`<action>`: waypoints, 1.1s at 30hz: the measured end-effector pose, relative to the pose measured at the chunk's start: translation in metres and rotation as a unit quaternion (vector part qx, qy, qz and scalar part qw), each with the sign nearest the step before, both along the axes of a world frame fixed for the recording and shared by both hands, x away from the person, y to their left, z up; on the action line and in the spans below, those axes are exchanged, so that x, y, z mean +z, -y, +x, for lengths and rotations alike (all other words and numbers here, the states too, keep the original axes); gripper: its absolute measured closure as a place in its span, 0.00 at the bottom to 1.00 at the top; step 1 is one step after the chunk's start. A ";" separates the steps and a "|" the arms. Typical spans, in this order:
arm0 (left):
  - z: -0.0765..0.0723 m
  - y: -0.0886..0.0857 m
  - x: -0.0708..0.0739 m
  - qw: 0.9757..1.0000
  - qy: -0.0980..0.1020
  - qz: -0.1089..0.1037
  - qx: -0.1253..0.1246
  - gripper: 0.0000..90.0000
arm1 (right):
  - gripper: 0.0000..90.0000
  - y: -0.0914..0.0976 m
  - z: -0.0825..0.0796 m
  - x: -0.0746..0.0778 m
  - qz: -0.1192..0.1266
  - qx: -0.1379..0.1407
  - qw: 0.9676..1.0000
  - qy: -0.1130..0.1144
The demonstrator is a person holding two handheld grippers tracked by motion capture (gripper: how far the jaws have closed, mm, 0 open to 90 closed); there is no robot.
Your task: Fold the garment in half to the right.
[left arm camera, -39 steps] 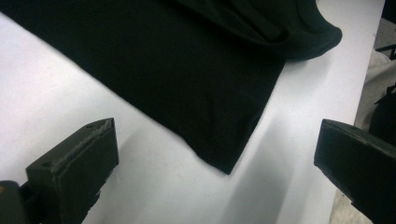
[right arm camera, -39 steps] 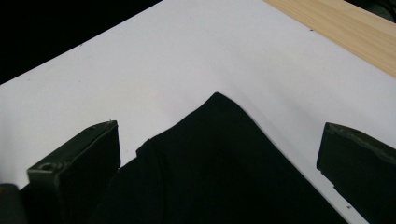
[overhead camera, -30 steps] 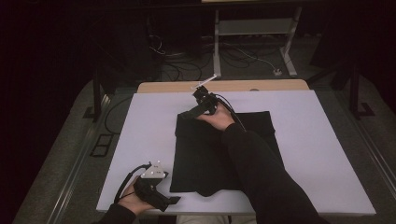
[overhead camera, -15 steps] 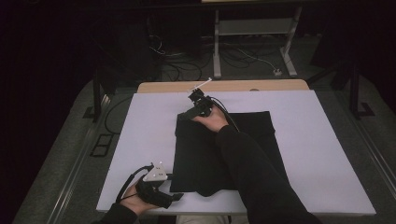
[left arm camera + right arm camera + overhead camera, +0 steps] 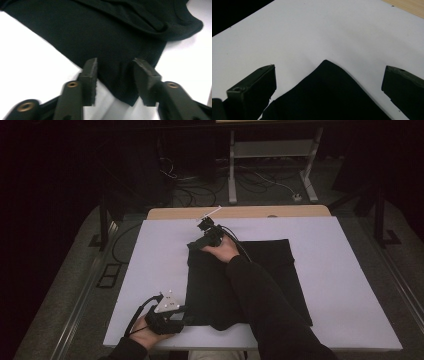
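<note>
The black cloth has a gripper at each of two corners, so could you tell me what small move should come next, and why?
Probably close the right gripper: its fingers stand wide apart around the far corner of the black cloth, while the left gripper has just been closing around the near corner.

A white sheet (image 5: 150, 270) covers the table, leaving a strip of light wooden tabletop (image 5: 250, 212) bare along the far edge. Beyond it, a pale metal stand (image 5: 272, 150) rises from the dark floor among loose cables (image 5: 200, 185); a small white plug (image 5: 297, 197) lies near the stand's foot
</note>
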State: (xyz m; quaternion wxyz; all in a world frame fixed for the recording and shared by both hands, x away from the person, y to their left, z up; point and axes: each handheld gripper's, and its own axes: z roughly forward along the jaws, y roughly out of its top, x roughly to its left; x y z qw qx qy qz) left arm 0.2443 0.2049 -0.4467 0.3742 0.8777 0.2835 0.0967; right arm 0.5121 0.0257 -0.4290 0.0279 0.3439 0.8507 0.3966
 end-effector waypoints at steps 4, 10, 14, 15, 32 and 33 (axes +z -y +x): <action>0.005 0.001 0.001 1.000 -0.003 0.007 -0.004 0.76 | 0.00 -0.006 0.002 -0.001 -0.005 0.004 1.000 0.003; 0.010 0.006 0.002 1.000 -0.012 0.005 -0.018 0.88 | 0.05 -0.016 0.005 -0.007 -0.010 0.006 1.000 0.002; 0.012 0.008 0.003 0.999 -0.017 0.009 -0.030 0.91 | 0.12 -0.018 0.007 -0.012 -0.011 0.003 1.000 -0.003; 0.014 0.008 0.004 0.999 -0.024 0.007 -0.030 0.91 | 0.16 -0.018 0.007 -0.013 -0.015 0.001 1.000 -0.002; 0.014 0.005 0.009 0.999 -0.024 -0.030 -0.030 0.93 | 0.69 -0.025 0.008 -0.019 -0.045 -0.026 0.998 0.025; 0.014 0.006 0.009 0.999 -0.024 -0.037 -0.025 0.93 | 0.78 -0.025 0.007 -0.018 -0.047 -0.022 0.998 0.024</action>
